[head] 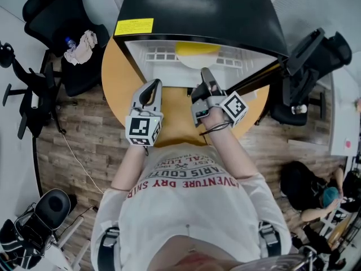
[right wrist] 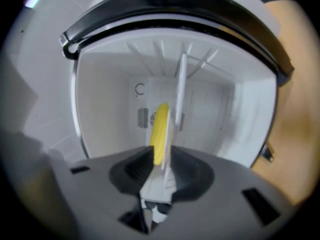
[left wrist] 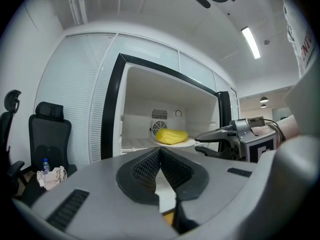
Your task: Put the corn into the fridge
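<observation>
Nearest the person, both grippers reach out level over the round table (head: 115,78) towards the open fridge (head: 197,4). The left gripper (head: 151,86) hangs back at the table's near side, jaws clenched on nothing, tips meeting. The right gripper (head: 207,75) is further in, its tips at the fridge mouth. Its jaws stand released, spread above and below the near rim of a white plate (right wrist: 172,134), and I see no pad pressing on it. Further in, the corn (head: 196,48) lies on that plate on the white shelf, towards the middle, in front of the fan grille on the back wall.

To my eye the placing is done and the step now is getting clear. The right gripper should come straight back towards the person, kept level and wide, so neither jaw catches the rim and drags the plate forward off the shelf. The left one need only keep out of the way until it is time to close up.
</observation>
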### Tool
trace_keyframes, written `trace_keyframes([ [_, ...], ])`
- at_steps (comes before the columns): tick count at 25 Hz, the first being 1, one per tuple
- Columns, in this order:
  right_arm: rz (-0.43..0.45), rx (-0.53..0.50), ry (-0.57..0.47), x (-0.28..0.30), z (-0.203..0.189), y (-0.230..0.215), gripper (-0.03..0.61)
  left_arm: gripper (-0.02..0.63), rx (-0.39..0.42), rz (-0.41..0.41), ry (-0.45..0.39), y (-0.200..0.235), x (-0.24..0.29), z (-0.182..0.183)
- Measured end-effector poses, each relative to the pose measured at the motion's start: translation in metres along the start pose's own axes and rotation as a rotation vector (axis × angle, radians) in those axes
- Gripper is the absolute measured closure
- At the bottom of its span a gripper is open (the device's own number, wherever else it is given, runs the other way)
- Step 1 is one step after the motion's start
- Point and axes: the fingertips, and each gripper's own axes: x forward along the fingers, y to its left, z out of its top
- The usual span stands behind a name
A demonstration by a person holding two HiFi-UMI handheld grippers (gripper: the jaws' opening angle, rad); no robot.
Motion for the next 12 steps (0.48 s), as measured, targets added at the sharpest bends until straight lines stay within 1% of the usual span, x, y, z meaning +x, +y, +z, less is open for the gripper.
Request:
trace_keyframes([
  [1,0.006,-0.015,0.007,-0.004,-0.002,0.0,0.469,0.585,0.0,-0.005,-0.001,-0.002,-0.001,0.001],
  [3,0.012,-0.054,0.023,-0.013,-0.007,0.001,0.53,0.586,-0.001,-0.015,-0.005,-0.006,-0.003,0.003],
  [9,0.046,-0.227,0.073,-0.035,-0.024,0.01,0.549,0.586,0.005,-0.055,-0.011,-0.02,-0.006,0.004],
  [12,0.102,-0.312,0.09,-0.043,-0.032,0.023,0.551,0.585,0.004,-0.074,-0.016,-0.026,-0.007,0.007],
])
